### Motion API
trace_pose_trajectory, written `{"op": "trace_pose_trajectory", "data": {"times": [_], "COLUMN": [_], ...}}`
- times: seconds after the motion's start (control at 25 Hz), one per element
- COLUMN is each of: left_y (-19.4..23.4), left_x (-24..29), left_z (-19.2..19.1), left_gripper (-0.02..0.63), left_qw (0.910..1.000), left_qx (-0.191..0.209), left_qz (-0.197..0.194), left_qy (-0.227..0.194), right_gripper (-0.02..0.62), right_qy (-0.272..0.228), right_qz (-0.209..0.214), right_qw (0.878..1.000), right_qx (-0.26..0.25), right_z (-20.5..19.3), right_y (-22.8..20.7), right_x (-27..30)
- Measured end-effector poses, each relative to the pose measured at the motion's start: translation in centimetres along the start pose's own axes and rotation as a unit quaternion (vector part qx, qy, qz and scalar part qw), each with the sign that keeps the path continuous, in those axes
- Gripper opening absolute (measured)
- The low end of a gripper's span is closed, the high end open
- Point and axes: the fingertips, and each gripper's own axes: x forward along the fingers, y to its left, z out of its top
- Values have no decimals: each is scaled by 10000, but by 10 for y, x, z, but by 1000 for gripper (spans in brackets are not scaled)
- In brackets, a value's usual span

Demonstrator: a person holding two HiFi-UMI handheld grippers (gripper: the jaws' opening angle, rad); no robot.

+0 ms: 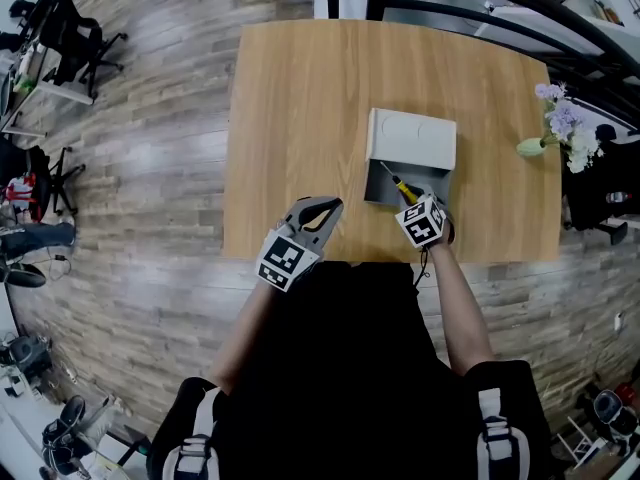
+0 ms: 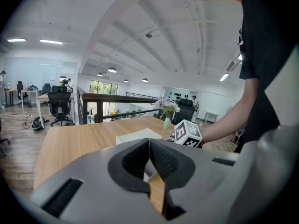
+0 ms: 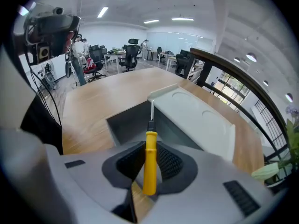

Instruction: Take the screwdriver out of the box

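Observation:
My right gripper is shut on the screwdriver, which has a yellow handle and a thin metal shaft pointing forward over the open grey box. In the head view the screwdriver sticks out from the right gripper above the box, at the box's near right part. The box's white lid stands open at the far side. My left gripper hovers over the table's near edge, left of the box, with its jaws shut and nothing between them.
The wooden table stretches wide to the left and behind the box. A vase of flowers stands at the table's right edge. Office chairs and desks lie on the floor at the far left.

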Motion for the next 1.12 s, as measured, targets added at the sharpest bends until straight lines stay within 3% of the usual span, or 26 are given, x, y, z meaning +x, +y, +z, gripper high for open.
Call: {"op": "trace_pose_trajectory", "data": {"times": [0.72, 1.12], "left_y": [-7, -15], "left_x": [-21, -16], "left_z": [-7, -10], "left_gripper": [22, 23], "left_qw": [9989, 9962], "left_qx": [222, 362], "left_qz": [-393, -786], "left_qy": [-86, -64], "right_gripper": [84, 84], "right_qy": [-269, -730], "right_qz": [-597, -820], "right_qw": [9969, 9916], "right_qx": [437, 684], "right_z": [-11, 8], "right_y": [22, 37], "right_x": [-57, -85]}}
